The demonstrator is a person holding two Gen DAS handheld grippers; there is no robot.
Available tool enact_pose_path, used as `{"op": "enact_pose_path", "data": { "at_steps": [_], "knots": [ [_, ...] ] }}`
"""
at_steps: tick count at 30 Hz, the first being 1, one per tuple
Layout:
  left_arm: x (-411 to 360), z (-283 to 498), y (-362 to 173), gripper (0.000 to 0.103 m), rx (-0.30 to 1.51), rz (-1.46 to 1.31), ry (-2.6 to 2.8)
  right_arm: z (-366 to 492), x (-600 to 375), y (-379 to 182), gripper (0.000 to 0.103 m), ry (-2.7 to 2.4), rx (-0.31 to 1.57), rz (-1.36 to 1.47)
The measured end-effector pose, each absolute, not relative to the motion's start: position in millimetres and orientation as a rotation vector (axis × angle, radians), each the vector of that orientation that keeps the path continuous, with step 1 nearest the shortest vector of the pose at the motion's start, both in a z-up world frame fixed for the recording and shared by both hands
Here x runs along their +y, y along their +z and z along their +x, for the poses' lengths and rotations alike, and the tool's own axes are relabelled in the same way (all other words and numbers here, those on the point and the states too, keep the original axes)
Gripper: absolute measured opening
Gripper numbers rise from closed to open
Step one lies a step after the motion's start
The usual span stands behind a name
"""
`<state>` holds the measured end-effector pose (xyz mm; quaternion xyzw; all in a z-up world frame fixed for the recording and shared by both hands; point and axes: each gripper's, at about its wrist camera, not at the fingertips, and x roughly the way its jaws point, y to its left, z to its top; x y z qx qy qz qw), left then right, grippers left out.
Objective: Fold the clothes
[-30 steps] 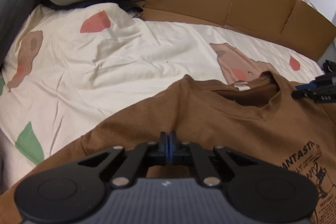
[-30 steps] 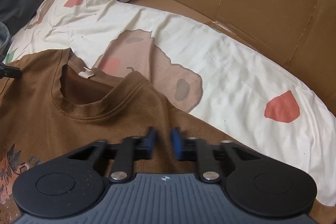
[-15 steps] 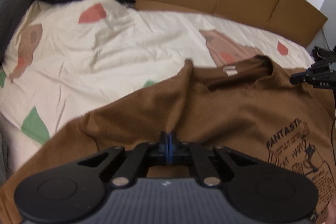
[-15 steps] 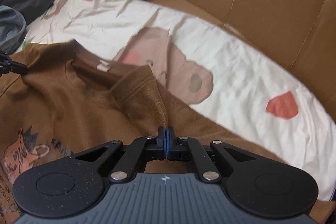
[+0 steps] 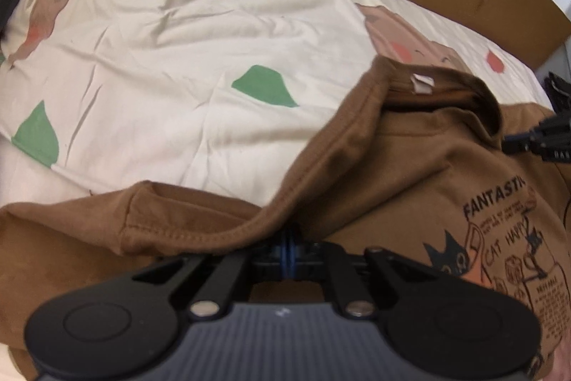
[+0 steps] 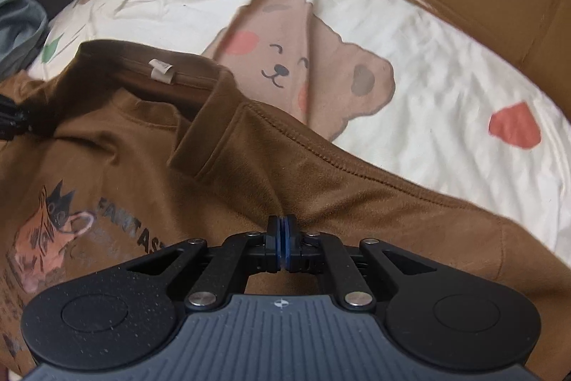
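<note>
We cannot see the left gripper's fingertips; a fold of the brown T-shirt drapes over them. The shirt's lower part runs off the frame. Its printed picture looks smeared in the right view, and the small print is unreadable.

The right gripper, whose jaws stood apart over the shirt a second ago, now pinches the shoulder cloth. Both grippers have drawn the shirt away from the far edge of the bed, baring a green patch and the bear's face. The shoulder held by the left gripper now folds over its sleeve.
</note>
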<state>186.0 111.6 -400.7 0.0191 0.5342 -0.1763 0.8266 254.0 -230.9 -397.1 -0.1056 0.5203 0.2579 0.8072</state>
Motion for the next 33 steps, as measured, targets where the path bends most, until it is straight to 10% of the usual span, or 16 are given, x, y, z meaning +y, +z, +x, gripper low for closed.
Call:
{"op": "enact_pose_path", "data": {
  "at_steps": [6,33],
  "knots": [
    [113.2,187.2,-401.2,0.004,1.134,0.035,-0.386,254.6,-236.2,-386.7,0.033,0.587,1.111,-0.203],
    [113.3,189.9,-400.4,0.005,1.136,0.037,-0.404,307.1,-310.0,-369.4,0.035,0.554,1.041,-0.473]
  ]
}}
